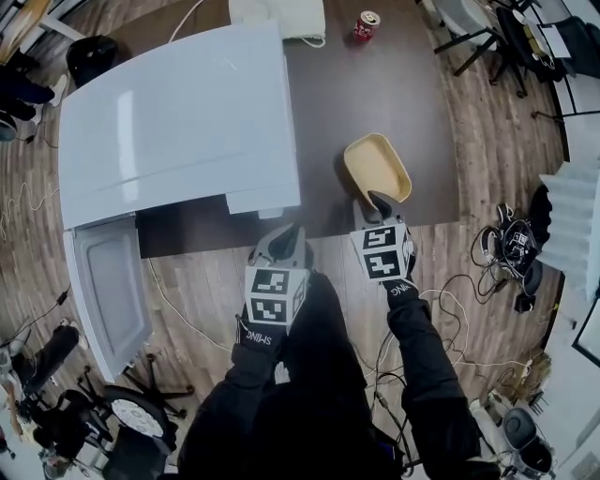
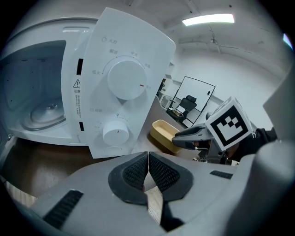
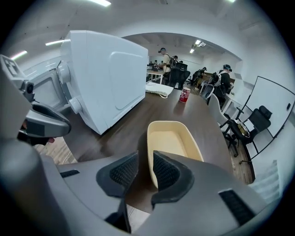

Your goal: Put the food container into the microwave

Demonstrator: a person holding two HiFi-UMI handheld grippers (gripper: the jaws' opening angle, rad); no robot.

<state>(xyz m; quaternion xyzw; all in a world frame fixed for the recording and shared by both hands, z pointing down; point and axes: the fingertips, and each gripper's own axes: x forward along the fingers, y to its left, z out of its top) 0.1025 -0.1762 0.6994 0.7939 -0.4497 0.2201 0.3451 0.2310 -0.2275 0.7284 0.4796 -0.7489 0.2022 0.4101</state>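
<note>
A beige, empty food container [image 1: 375, 167] lies on the dark table [image 1: 375, 84], to the right of the white microwave [image 1: 178, 112]. The microwave's door [image 1: 108, 286] hangs open past the table's front edge, and the left gripper view shows its cavity [image 2: 32, 92] with the glass plate. My right gripper [image 1: 378, 201] is at the container's near end, open, with the container's [image 3: 173, 143] near rim in the narrow gap between its jaws [image 3: 145, 170]. My left gripper [image 1: 288, 236] hovers at the table's front edge, in front of the control panel [image 2: 124, 87], shut on nothing [image 2: 148, 170].
A red can [image 1: 366, 25] stands at the table's far end beside a white cloth-like item [image 1: 281, 17]. Office chairs [image 1: 478, 37] and floor cables [image 1: 506, 246] lie to the right. People stand far back in the room [image 3: 166, 57].
</note>
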